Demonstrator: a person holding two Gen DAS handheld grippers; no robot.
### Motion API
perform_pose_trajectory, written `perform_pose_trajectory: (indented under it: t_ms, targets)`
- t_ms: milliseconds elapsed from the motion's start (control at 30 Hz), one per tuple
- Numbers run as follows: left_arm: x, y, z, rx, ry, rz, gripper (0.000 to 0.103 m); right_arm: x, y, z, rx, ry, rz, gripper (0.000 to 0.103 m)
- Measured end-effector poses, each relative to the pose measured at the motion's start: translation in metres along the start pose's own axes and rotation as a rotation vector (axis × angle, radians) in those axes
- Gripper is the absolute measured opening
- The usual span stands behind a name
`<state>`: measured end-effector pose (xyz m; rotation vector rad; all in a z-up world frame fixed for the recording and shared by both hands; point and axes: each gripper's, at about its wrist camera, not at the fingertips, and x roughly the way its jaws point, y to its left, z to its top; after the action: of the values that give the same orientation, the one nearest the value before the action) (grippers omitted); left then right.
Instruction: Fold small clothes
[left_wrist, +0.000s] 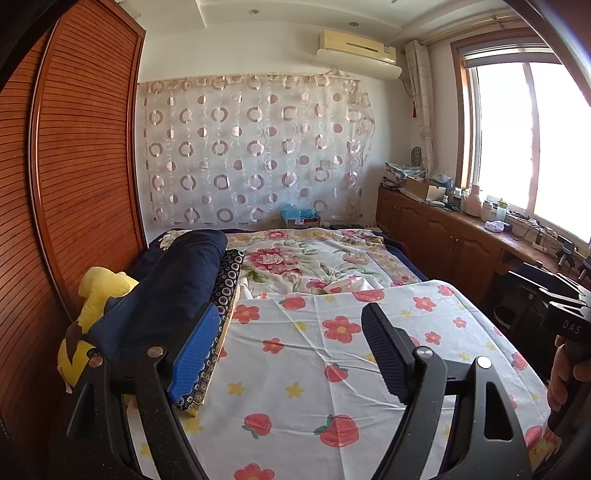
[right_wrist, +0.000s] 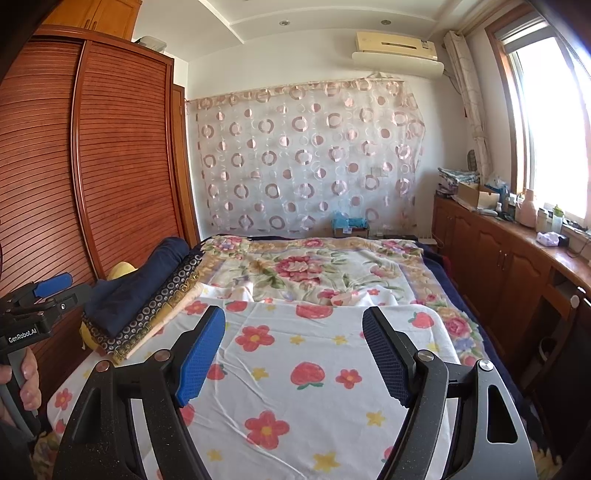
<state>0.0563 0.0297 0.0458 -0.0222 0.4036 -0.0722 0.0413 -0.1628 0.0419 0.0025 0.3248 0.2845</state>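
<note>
While both grippers gape, flowered cloth (right_wrist: 295, 369) lies flat, uncrowded.

Left wall: tall red-brown slatted wooden wardrobe (left_wrist: 85, 155).
Far wall: sheer curtain with pink ring pattern (left_wrist: 255, 147); cream air conditioner (left_wrist: 356, 46) above it.
Right side: bright wooden-framed window (left_wrist: 517, 136); long brown wooden cabinet (right_wrist: 491, 258) below it, its top cluttered with bottles and boxes.
</note>
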Motion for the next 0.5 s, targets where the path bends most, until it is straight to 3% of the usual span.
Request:
perform_pose_trajectory:
  t_ms: [500]
  targets:
    - [0.0004, 0.0011, -0.0007, 0.003, -0.002, 0.004, 0.08, -0.0003, -0.0039, 0.0026, -0.001, -0.005, 0.002, 0.078]
